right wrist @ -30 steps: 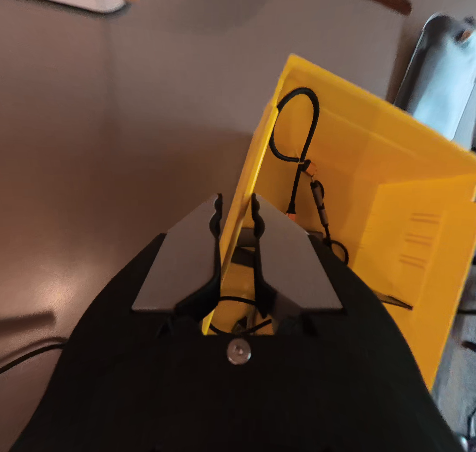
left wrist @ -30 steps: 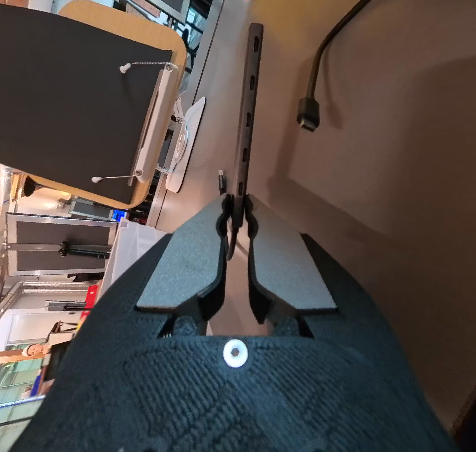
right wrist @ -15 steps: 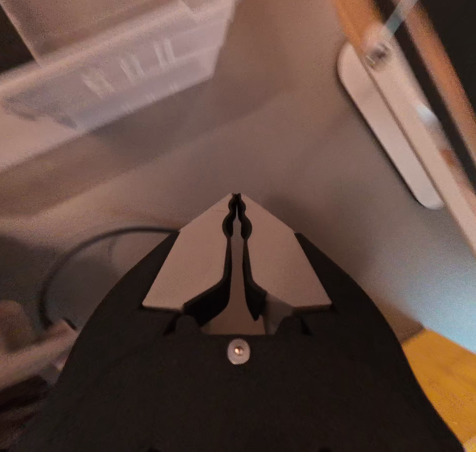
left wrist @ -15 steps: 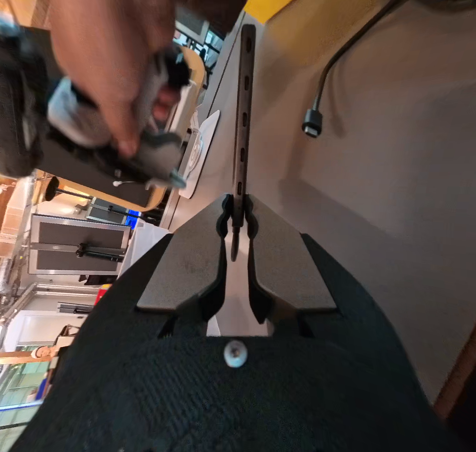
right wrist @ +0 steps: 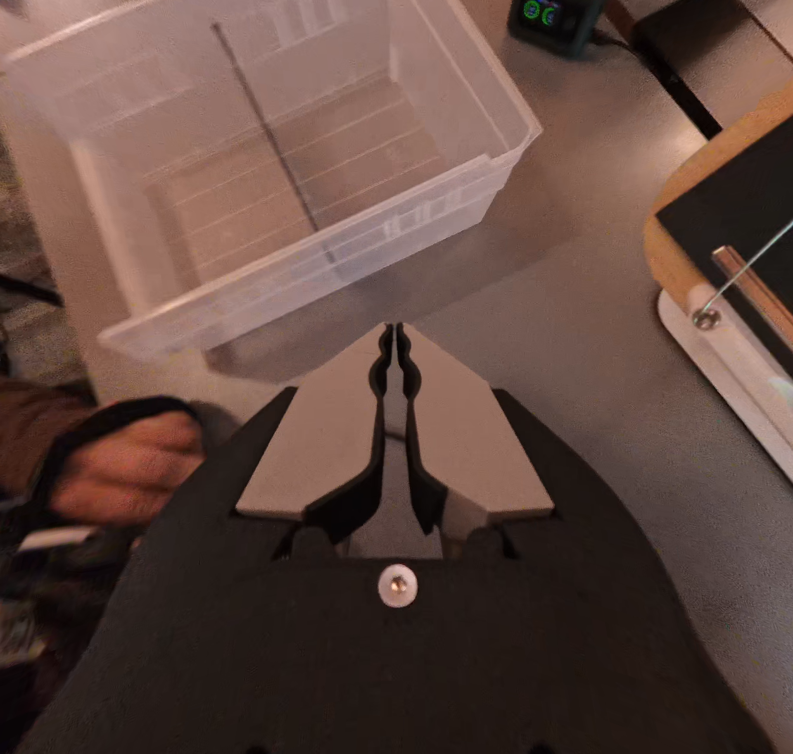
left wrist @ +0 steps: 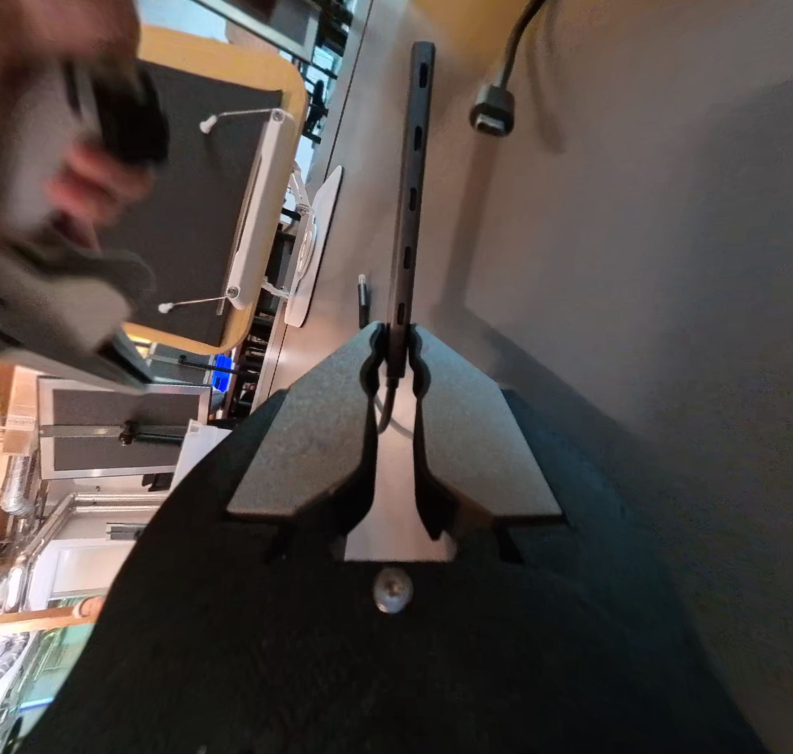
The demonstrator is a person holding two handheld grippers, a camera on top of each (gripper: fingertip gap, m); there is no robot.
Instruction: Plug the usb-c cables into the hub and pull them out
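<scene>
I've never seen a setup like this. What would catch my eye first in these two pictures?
Probably the long dark hub, pinched at its near end by the left gripper and standing edge-up on the table, with a loose black cable plug to its right. In the other view, the right gripper, shut on nothing, points at a clear plastic bin.
</scene>
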